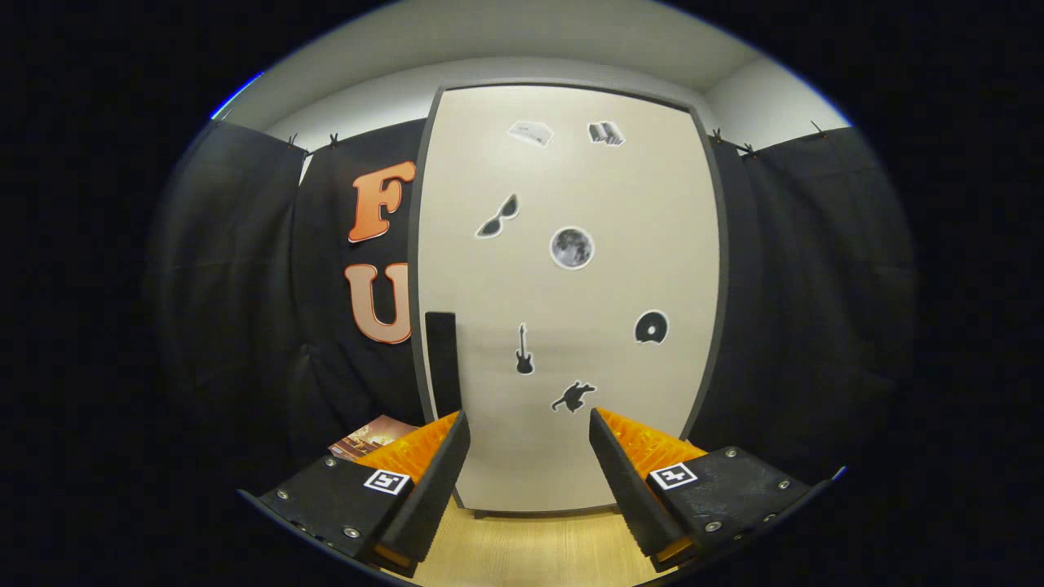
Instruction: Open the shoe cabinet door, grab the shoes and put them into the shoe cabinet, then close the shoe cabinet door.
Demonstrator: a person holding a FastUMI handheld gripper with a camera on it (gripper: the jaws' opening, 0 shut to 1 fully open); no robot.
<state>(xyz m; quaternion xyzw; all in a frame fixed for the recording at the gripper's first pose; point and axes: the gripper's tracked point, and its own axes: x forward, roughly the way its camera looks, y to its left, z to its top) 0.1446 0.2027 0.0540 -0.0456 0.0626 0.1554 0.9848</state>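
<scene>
A tall cream shoe cabinet door (571, 302) with a grey frame stands shut straight ahead, dotted with small stickers. A dark vertical handle (443, 359) sits on the door's left edge, just beyond my left fingertip. My gripper (528, 424) is open, its fingers spread wide with nothing between them, pointing at the lower part of the door a short way off.
Black cloth walls flank the cabinet on both sides. A light wooden floor (538, 546) runs from under the fingers to the cabinet's base. A flat printed item (371, 436) lies low on the left behind the left finger.
</scene>
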